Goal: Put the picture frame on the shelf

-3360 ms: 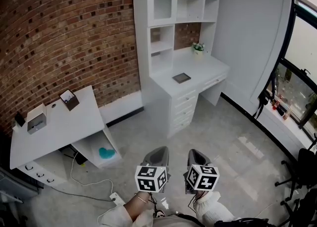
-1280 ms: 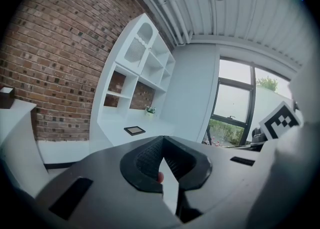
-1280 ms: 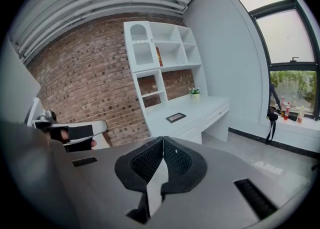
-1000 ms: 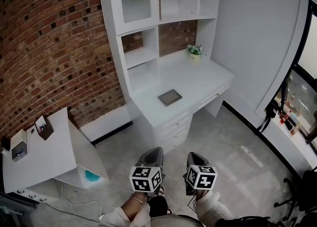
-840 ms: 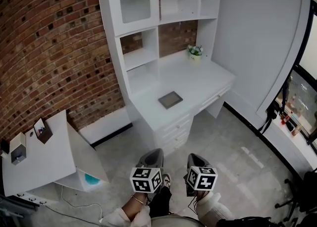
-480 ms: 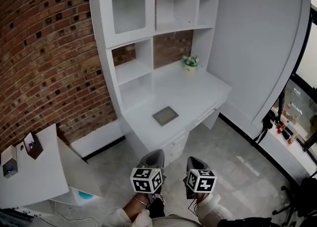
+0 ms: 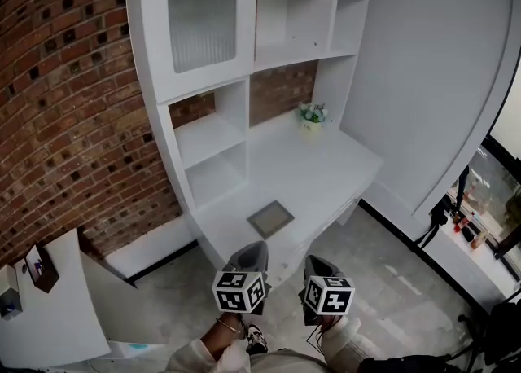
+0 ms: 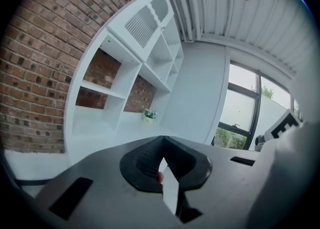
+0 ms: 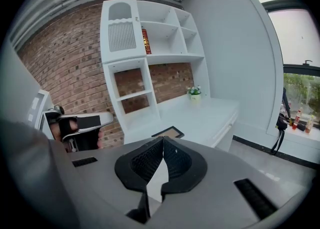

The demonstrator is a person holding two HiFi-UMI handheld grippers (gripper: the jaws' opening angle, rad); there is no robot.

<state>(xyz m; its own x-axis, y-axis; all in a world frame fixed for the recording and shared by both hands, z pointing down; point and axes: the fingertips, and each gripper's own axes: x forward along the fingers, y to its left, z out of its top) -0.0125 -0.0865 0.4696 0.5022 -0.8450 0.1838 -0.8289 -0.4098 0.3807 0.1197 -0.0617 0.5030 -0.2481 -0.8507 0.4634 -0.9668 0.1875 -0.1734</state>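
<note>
Table (image 7: 326,172) edge nearer now. Left hand-held gripper (image 7: 257,247) and right hand-held gripper (image 7: 315,262) both clenched, empty. Picture frame (image 7: 270,218) just ahead, near that edge; floor (image 7: 391,282) open rightward.

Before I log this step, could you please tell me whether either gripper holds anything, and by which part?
Nothing is held: the left gripper and right gripper are both shut and empty; the picture frame lies flat on the desk.
</note>
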